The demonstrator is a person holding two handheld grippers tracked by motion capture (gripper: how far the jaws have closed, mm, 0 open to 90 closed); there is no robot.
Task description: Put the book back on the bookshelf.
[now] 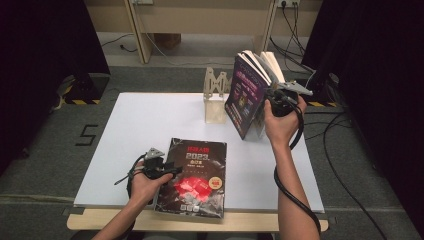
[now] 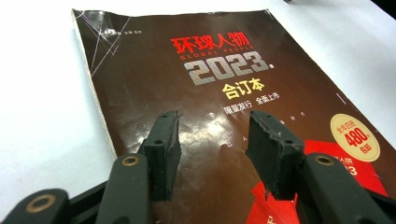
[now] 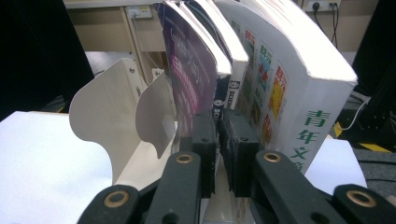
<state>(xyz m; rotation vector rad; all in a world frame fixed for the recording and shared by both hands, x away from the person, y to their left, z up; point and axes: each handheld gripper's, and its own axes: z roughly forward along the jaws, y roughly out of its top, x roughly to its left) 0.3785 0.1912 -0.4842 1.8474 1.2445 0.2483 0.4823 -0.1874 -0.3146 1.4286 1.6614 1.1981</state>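
Tongs first: the right tongs [image 3: 217, 140] are clamped on a slim book [image 3: 223, 88] that stands between a purple-covered book [image 3: 189, 70] and a thick white book [image 3: 280, 74], the pads pressing its lower spine edge from both sides. Those three books stand upright and lean together at the far right of the white surface [image 1: 140, 120], just beside a pale wooden bookstand [image 1: 215, 97] whose curved dividers rise to the left of the purple cover in the right gripper view. From the high view the right hand [image 1: 281, 122] is raised off the surface with the forearm stretched forward along the right edge, knuckles outward, its cable looping down beside the arm.

Left tongs [image 2: 212, 140] stand apart, hovering low over a dark magazine [image 2: 219, 93] that lies flat near the front edge of the surface, and nothing sits between the pads. The left hand [image 1: 145, 180] rests at the magazine's left side, wrist close to the front edge, tongs pointing across the cover.

Open room lies across the whole left and middle of the surface, from the magazine's top edge back to the bookstand. On the right the books stand close to the surface's far right corner, with little margin behind them. The magazine's lower edge reaches almost to the wooden front lip.
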